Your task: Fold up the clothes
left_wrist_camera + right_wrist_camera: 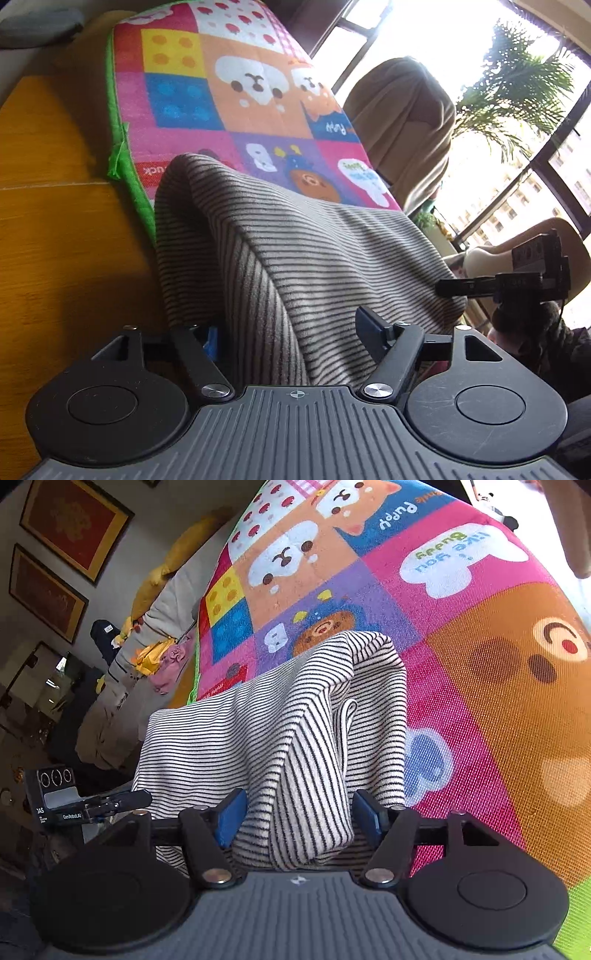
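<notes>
Striped garment (295,251) lying bunched on colourful cartoon play mat (240,92), near its close edge, raised into a ridge with folds falling both ways. Mat spread on wooden floor (55,221), green border along one side.

Left hand-held gripper (290,332) released: jaws standing apart, a fold of the garment running up between them, pads not seen pressing on it. One blue pad partly hidden behind the cloth.

Right hand-held gripper (297,818) released too: jaws apart either side of a hanging bunch of striped cloth, one pad just beside the fabric or grazing it, the other slightly off it. No firm pinch visible.

Both grippers at the same end of the garment, side by side, each showing at the edge of the other's view.

Beige covered chair (406,129) and palm plant (524,85) past the mat by the window; framed pictures (74,524) on the wall.
</notes>
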